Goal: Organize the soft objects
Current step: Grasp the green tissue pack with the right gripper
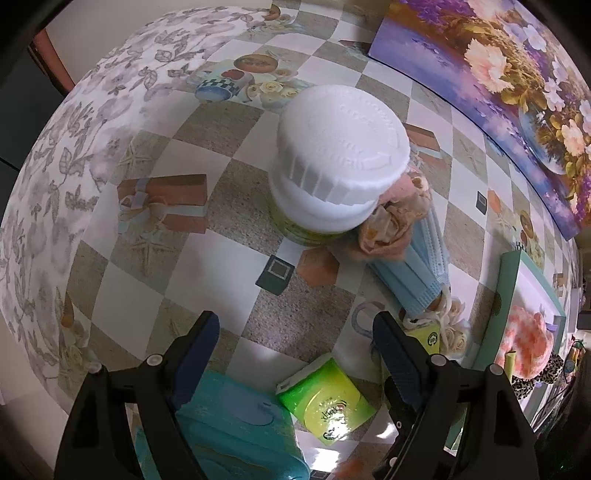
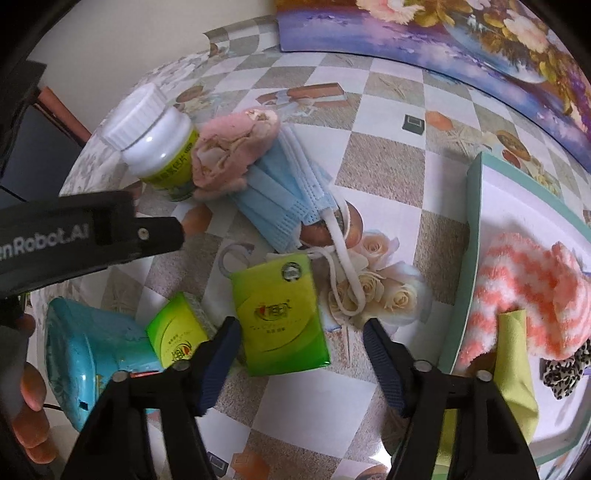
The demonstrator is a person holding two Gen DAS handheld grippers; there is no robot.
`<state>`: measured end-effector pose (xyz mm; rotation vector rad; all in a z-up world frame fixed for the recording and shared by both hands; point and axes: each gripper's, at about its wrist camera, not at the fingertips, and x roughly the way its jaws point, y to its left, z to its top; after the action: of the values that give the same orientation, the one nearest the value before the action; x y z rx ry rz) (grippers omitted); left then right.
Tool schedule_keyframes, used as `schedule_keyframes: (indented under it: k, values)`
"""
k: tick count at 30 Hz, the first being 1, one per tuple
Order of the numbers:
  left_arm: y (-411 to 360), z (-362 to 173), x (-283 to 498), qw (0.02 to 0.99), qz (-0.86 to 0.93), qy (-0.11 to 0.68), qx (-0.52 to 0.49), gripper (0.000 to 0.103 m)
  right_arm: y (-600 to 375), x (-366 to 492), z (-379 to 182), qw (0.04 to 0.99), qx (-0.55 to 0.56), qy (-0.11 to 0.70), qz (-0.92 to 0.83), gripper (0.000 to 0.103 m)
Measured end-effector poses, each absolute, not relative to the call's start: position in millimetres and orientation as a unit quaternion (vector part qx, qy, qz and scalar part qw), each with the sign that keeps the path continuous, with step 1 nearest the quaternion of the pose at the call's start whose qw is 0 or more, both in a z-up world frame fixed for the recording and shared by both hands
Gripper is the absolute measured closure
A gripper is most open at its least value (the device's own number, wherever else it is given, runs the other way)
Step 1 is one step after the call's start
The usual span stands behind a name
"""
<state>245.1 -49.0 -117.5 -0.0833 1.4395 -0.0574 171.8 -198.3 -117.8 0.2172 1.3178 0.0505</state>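
Observation:
My left gripper [image 1: 295, 339] is open and empty above the table, over a green tissue pack [image 1: 327, 400] and a teal wipes pack [image 1: 236, 428]. Ahead of it stands a white-capped bottle [image 1: 336, 155], with a pink cloth [image 1: 397, 218] and blue face masks [image 1: 421, 273] lying against it. My right gripper [image 2: 301, 332] is open and empty, with a larger green tissue pack [image 2: 280, 314] between its fingers. The masks [image 2: 284, 195], the pink cloth [image 2: 232, 151], a small tissue pack [image 2: 177, 332] and the wipes pack [image 2: 85, 354] lie beyond and to the left.
A green-rimmed tray [image 2: 469, 258] at the right holds a pink striped fuzzy sock [image 2: 524, 291], a yellow-green cloth [image 2: 513, 369] and a leopard-print item [image 2: 565, 369]. A floral painting [image 2: 443, 33] leans at the table's back. The left gripper's body [image 2: 92, 229] crosses the right view.

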Motion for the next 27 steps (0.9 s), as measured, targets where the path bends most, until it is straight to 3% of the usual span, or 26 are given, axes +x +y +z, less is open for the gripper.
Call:
schedule_keyframes:
  k: [3, 15, 20, 26, 27]
  values:
    - [-52, -118, 244, 0.751, -0.027, 0.659, -0.035, 0.017, -196, 171, -118, 0.784, 0.102, 0.611, 0.033, 0.052]
    - [-70, -115, 242, 0.748, -0.039, 0.662, -0.026, 0.017, -215, 164, -116, 0.774, 0.113, 0.622, 0.018, 0.055]
    - [-80, -110, 237, 0.747, -0.052, 0.662, -0.021, 0.017, -226, 158, -108, 0.775, 0.132, 0.618, 0.021, 0.071]
    - [-88, -109, 231, 0.749, -0.050, 0.661, 0.000, 0.017, -230, 155, -111, 0.771, 0.139, 0.621, 0.024, 0.071]
    - [-87, -110, 231, 0.749, -0.050, 0.661, 0.000, 0.017, -231, 154, -111, 0.770, 0.140, 0.622, 0.025, 0.067]
